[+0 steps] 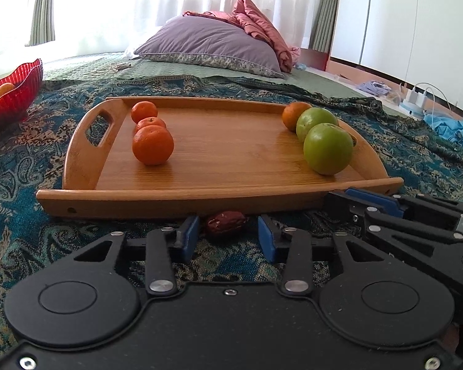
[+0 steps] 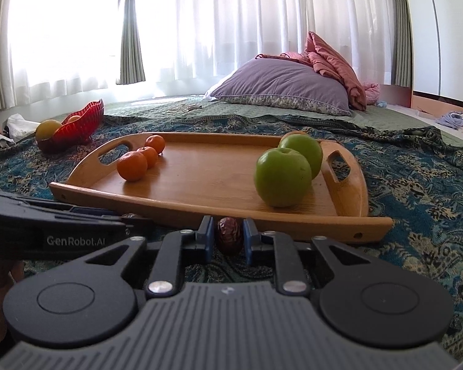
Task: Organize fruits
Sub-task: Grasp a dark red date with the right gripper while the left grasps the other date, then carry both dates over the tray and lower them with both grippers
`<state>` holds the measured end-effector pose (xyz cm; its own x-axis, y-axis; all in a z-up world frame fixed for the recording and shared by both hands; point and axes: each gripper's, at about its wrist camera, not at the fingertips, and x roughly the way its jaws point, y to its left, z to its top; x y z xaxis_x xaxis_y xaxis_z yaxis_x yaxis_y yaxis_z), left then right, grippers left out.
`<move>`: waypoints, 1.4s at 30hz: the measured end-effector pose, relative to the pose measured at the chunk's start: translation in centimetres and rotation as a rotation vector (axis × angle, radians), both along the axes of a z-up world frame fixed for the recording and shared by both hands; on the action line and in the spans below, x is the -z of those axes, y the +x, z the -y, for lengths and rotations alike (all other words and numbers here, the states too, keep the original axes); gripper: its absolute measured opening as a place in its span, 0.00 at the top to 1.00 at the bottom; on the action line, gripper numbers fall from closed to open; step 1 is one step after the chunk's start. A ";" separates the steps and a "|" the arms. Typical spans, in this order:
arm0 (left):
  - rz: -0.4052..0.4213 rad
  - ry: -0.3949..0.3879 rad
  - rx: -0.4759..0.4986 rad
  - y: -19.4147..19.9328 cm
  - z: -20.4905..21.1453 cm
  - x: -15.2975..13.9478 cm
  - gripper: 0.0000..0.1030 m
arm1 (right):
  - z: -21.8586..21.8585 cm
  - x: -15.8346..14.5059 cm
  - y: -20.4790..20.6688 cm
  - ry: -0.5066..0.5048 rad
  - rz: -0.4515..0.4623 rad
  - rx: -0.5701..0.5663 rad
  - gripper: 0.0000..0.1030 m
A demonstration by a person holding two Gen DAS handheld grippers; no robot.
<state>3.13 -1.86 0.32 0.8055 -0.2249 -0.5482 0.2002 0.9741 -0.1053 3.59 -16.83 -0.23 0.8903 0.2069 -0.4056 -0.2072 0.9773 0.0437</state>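
Dark red and wrinkled, a dried date (image 2: 229,235) lies on the patterned bedspread (image 2: 416,185) right against the near rim of the wooden tray (image 2: 293,225). The right tool (image 2: 228,237) has its blue pads on either side of this date, close enough that they seem to touch it, though a firm grip cannot be confirmed. A second dried date (image 1: 226,222) lies further along the same rim, between the spread fingers of the left tool (image 1: 228,231), which is open with clear gaps on both sides of the fruit. The two tools sit side by side, each showing at the edge of the other's view.

On the tray, three mandarins (image 1: 152,144) line up near the left handle, touching one another. Two green apples (image 1: 327,148) sit together near the right handle, with another mandarin (image 1: 293,115) just behind them. A red ribbed bowl (image 2: 80,126) holding yellow-orange fruit stands on the bedspread, well left of the tray. Further back on the bed lie a purple pillow (image 2: 284,89) and a crumpled pink blanket (image 2: 333,58), before white curtains (image 2: 231,30).
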 end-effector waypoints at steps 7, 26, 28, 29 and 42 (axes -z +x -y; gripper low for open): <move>0.144 0.090 -0.038 -2.0 1.5 -1.1 0.73 | 0.7 -0.1 0.0 0.025 0.006 0.040 0.77; 0.127 0.003 -0.036 5.0 -0.2 -4.9 0.73 | -0.1 -3.6 4.3 0.087 0.101 0.043 0.77; 0.114 -0.002 -0.036 6.0 -0.4 -4.8 0.73 | -0.4 -4.0 5.1 0.075 0.108 0.035 0.77; 0.105 -0.005 -0.036 6.4 -0.4 -4.7 0.73 | -0.4 -4.2 5.6 0.070 0.107 0.031 0.77; 0.019 0.004 -0.056 10.8 -0.5 -3.0 0.73 | -0.8 -4.0 10.7 0.015 0.003 0.034 0.77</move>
